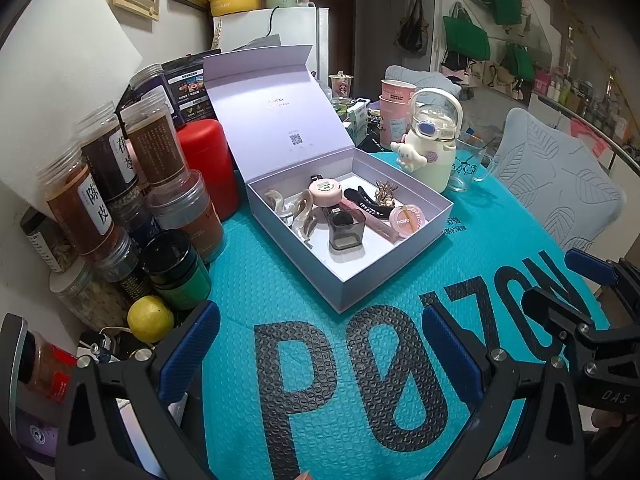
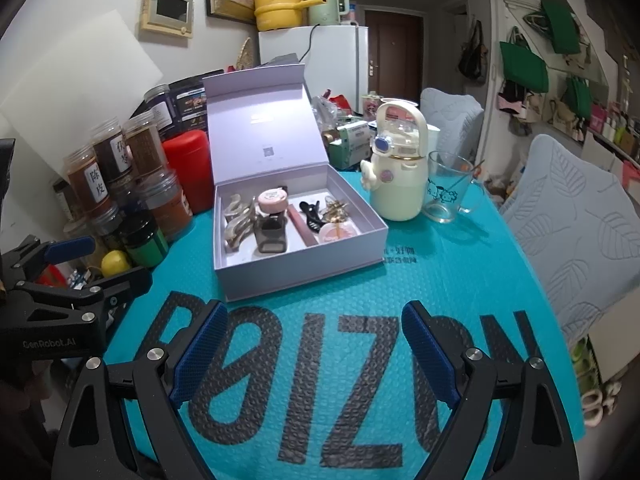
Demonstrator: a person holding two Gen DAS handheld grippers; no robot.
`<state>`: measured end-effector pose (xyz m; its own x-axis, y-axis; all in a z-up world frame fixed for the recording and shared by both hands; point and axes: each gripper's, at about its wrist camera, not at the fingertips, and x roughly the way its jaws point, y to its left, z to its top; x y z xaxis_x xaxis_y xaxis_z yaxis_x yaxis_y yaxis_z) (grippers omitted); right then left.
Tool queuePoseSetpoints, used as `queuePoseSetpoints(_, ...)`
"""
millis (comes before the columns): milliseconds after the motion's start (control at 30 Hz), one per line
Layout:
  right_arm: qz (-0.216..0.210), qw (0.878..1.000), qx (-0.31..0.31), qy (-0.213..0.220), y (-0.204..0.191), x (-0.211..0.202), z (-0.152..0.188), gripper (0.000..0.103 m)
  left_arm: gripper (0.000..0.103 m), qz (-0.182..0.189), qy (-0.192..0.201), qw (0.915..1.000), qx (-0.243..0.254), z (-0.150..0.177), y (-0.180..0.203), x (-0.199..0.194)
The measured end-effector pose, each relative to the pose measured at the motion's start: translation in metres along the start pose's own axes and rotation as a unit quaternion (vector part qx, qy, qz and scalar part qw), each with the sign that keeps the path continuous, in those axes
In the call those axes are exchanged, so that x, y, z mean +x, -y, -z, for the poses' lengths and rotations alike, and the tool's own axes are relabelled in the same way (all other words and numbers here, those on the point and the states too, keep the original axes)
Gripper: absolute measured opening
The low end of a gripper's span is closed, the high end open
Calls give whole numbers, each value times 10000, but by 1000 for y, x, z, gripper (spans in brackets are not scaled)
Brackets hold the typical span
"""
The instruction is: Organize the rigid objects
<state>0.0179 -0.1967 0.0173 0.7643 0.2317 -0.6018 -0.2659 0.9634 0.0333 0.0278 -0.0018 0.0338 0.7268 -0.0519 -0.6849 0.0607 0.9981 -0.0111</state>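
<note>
An open lilac gift box [image 1: 352, 280] [image 2: 304, 276] stands on the teal mat, its lid tilted up behind. Inside lie a pink round case [image 1: 325, 192] [image 2: 273, 199], a smoky square cup [image 1: 346, 233] [image 2: 272, 236], beige hair claws [image 1: 298, 210] [image 2: 236, 220], a black clip [image 1: 362, 198] [image 2: 310, 214], a gold clip [image 1: 385, 194], a pink tube [image 2: 301, 226] and a pink compact [image 1: 405, 219] [image 2: 338, 233]. My left gripper [image 1: 320, 332] is open and empty in front of the box. My right gripper [image 2: 314, 336] is open and empty too, also short of the box.
Spice jars [image 1: 108, 184] [image 2: 120, 168], a red canister [image 1: 208, 164], a green jar [image 1: 180, 272] and a lemon [image 1: 150, 318] crowd the left. A white character bottle [image 1: 430, 148] [image 2: 396, 176] and glass mug [image 2: 448, 188] stand right of the box. Padded chairs [image 2: 572, 232] stand right.
</note>
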Motion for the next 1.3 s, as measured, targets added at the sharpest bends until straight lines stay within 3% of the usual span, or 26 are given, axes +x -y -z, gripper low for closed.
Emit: queuePoseSetpoints(1300, 108, 9999, -115, -51, 4, 7, 0, 90, 103, -97, -98, 9999, -80, -1, 0, 8)
